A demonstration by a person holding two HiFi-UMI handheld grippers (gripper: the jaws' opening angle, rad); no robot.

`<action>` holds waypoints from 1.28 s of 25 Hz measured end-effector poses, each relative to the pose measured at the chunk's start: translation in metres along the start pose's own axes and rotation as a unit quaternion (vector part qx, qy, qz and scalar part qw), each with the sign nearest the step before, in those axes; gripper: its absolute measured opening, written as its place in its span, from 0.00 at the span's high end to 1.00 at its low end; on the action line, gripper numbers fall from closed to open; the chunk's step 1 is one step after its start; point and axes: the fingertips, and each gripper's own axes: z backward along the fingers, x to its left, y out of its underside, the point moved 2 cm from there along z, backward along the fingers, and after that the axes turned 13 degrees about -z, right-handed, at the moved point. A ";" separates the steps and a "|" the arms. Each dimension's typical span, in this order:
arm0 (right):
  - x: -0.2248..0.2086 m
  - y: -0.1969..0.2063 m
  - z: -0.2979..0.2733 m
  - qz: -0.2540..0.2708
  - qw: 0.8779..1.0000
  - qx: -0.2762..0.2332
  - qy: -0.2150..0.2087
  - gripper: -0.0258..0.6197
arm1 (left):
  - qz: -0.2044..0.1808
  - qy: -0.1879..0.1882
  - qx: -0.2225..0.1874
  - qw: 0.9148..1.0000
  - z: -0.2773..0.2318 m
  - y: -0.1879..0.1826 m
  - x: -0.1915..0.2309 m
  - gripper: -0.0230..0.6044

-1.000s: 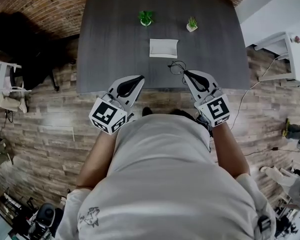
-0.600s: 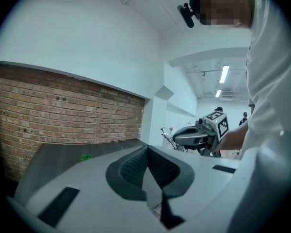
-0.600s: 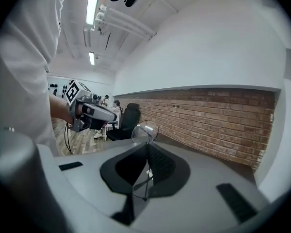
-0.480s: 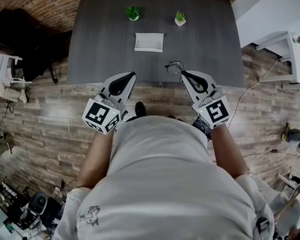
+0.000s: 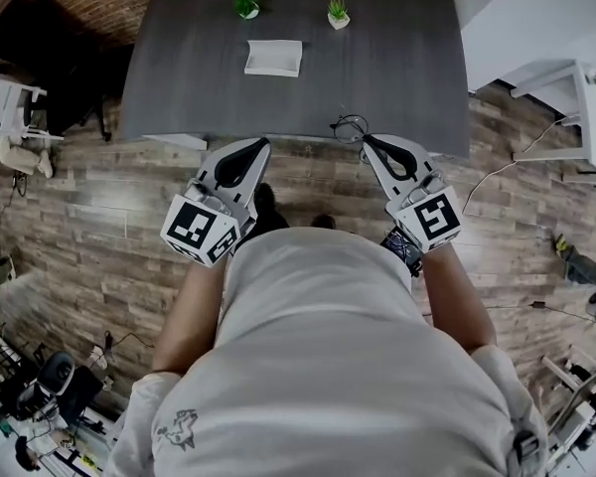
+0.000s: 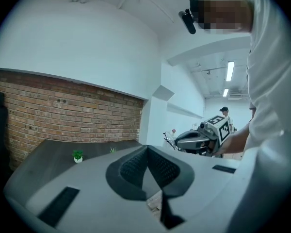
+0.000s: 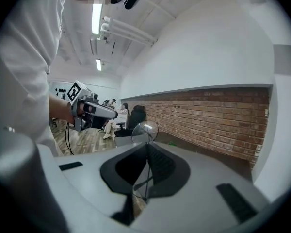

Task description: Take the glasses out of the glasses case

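The white glasses case (image 5: 273, 58) lies on the dark grey table (image 5: 407, 78), toward its far side. The thin black-rimmed glasses (image 5: 349, 127) are out of the case, and my right gripper (image 5: 368, 140) is shut on them at the table's front edge. In the right gripper view a lens (image 7: 144, 132) stands up past the closed tips (image 7: 146, 147). My left gripper (image 5: 264, 145) is shut and empty, over the wooden floor just in front of the table. The left gripper view shows its tips (image 6: 146, 147) together and the right gripper (image 6: 198, 141) off to the right.
Two small potted plants (image 5: 246, 6) (image 5: 337, 12) stand at the table's far edge behind the case. A white cabinet (image 5: 576, 92) is at the right and a black chair (image 5: 40, 43) at the left. A cable (image 5: 497, 182) trails over the wooden floor.
The person has stepped back: the table and case have slid up and away in the head view. Both grippers came back to its front edge. The glasses stayed in the right gripper.
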 end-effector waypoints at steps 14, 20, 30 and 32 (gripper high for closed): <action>0.030 0.006 0.045 -0.016 1.000 -0.023 -0.002 0.94 | -0.009 0.019 0.016 1.000 0.034 -0.009 -0.059 0.95; 0.059 0.004 0.051 -0.016 0.999 -0.027 0.016 0.94 | -0.015 0.041 0.003 0.999 0.056 -0.012 -0.060 0.95; 0.138 0.004 0.038 -0.020 0.999 -0.021 0.036 0.94 | -0.011 0.056 -0.004 0.998 0.136 0.000 -0.041 0.95; 0.155 0.005 0.034 -0.021 0.999 -0.020 0.038 0.94 | -0.008 0.056 -0.006 0.998 0.153 0.004 -0.037 0.95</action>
